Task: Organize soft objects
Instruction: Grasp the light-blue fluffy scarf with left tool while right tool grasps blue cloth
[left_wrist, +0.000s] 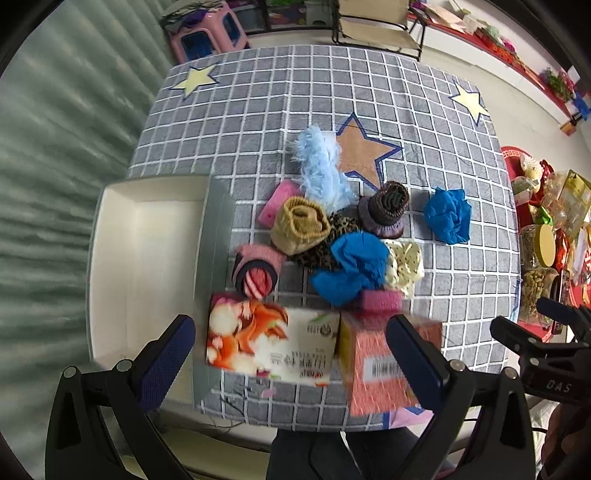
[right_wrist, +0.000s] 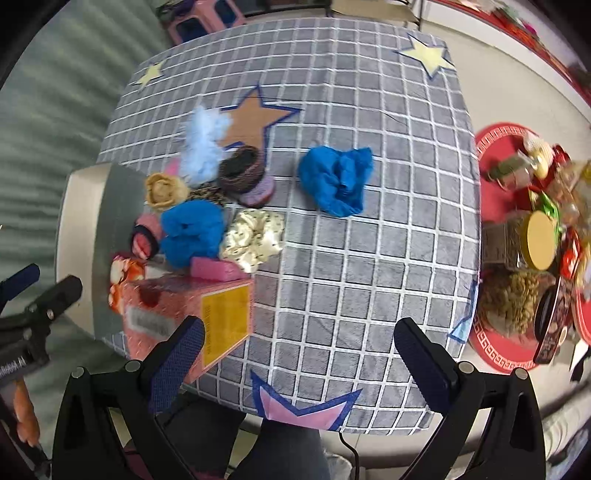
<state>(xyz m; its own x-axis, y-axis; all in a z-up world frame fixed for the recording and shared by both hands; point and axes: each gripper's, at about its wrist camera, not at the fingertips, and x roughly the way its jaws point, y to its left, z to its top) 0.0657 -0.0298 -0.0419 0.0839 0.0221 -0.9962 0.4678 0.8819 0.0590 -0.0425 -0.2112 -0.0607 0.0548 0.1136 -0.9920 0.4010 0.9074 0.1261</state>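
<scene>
A heap of soft things lies on the grid cloth: a fluffy light-blue piece (left_wrist: 321, 168), a tan rolled sock (left_wrist: 301, 223), a dark purple roll (left_wrist: 386, 210), a pink striped roll (left_wrist: 256, 271), crumpled blue cloth (left_wrist: 354, 266), a cream scrunchie (left_wrist: 404, 264) and pink sponges (left_wrist: 275, 203). A second blue cloth (right_wrist: 336, 179) lies apart to the right. My left gripper (left_wrist: 299, 354) hangs open above a flowered tissue pack (left_wrist: 271, 341) and a pink box (left_wrist: 380, 365). My right gripper (right_wrist: 299, 363) is open over bare cloth near the front edge.
An empty white bin (left_wrist: 144, 266) with a grey wall stands at the table's left edge. A red mat (right_wrist: 513, 236) with jars and packets lies on the floor to the right. A pink stool (left_wrist: 208, 31) and a folding chair (left_wrist: 376, 26) stand beyond the table.
</scene>
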